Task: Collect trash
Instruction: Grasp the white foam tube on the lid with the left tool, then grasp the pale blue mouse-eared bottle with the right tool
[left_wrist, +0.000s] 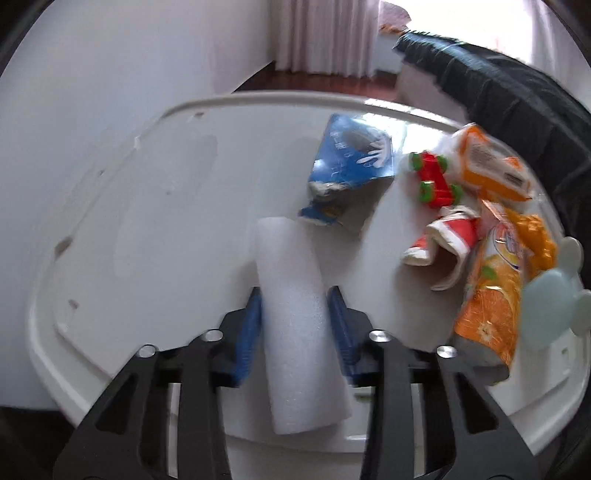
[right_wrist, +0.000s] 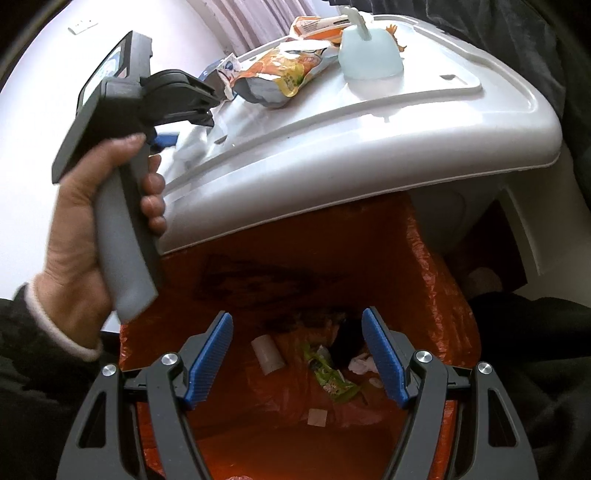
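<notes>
A white foam roll (left_wrist: 291, 258) lies on the white table (left_wrist: 147, 221), and my left gripper (left_wrist: 294, 295) is shut on its near half, with both blue pads against its sides. Further right lie a blue wrapper (left_wrist: 347, 158), a red-and-white carton (left_wrist: 447, 236), an orange juice pouch (left_wrist: 495, 280) and an orange packet (left_wrist: 487, 162). My right gripper (right_wrist: 297, 317) hangs open and holds nothing above the orange-lined bin (right_wrist: 424, 258). A white tube (right_wrist: 267, 354) and a green wrapper (right_wrist: 332, 376) lie inside the bin.
A red toy with green wheels (left_wrist: 436, 177) and a pale blue cup (left_wrist: 554, 302) share the table's right side. A hand (right_wrist: 74, 236) holds the left gripper's grey handle (right_wrist: 122, 240) at the table edge (right_wrist: 332, 147). Dark fabric (left_wrist: 517, 92) lies behind.
</notes>
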